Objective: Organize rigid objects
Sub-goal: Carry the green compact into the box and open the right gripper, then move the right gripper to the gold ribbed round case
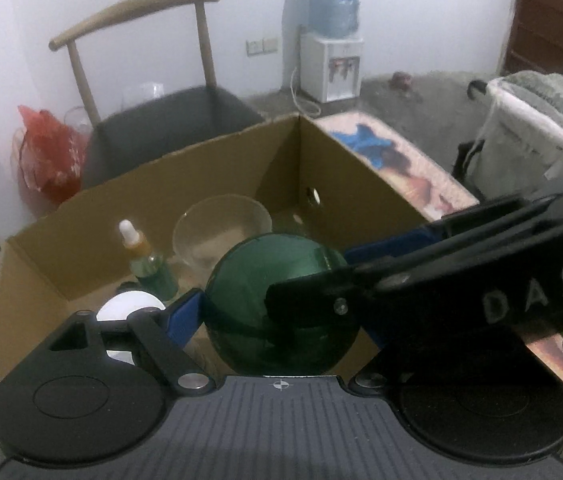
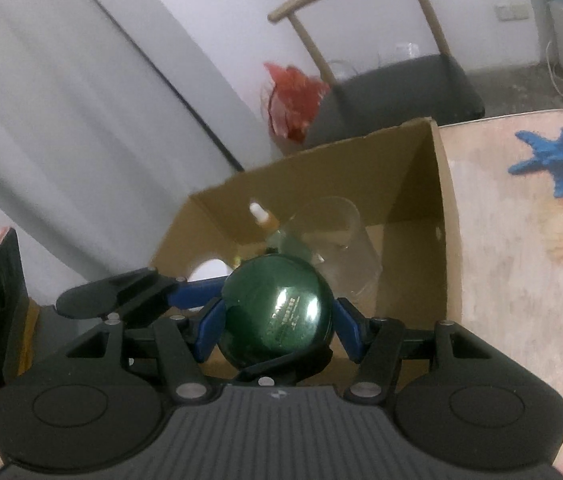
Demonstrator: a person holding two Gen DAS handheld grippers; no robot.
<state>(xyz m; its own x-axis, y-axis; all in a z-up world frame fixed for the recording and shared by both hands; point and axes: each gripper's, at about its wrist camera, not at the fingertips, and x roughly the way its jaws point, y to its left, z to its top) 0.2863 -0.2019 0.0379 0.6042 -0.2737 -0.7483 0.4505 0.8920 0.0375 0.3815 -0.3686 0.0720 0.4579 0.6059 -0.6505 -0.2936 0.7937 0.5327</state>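
Together, both tongs carry the green bowl over the cardboard box [image 1: 201, 168]: the right tongs [image 2: 277, 322] clamp its sides between blue pads, the left tongs [image 1: 277, 280] bracket it — their contact cannot be told. The green bowl [image 2: 277, 312] hangs above a clear glass bowl [image 1: 221, 232], a dropper bottle [image 1: 149, 264] and a white lid [image 1: 129, 308]. Placing is the step in hand — next, lower it into free floor space, then release.
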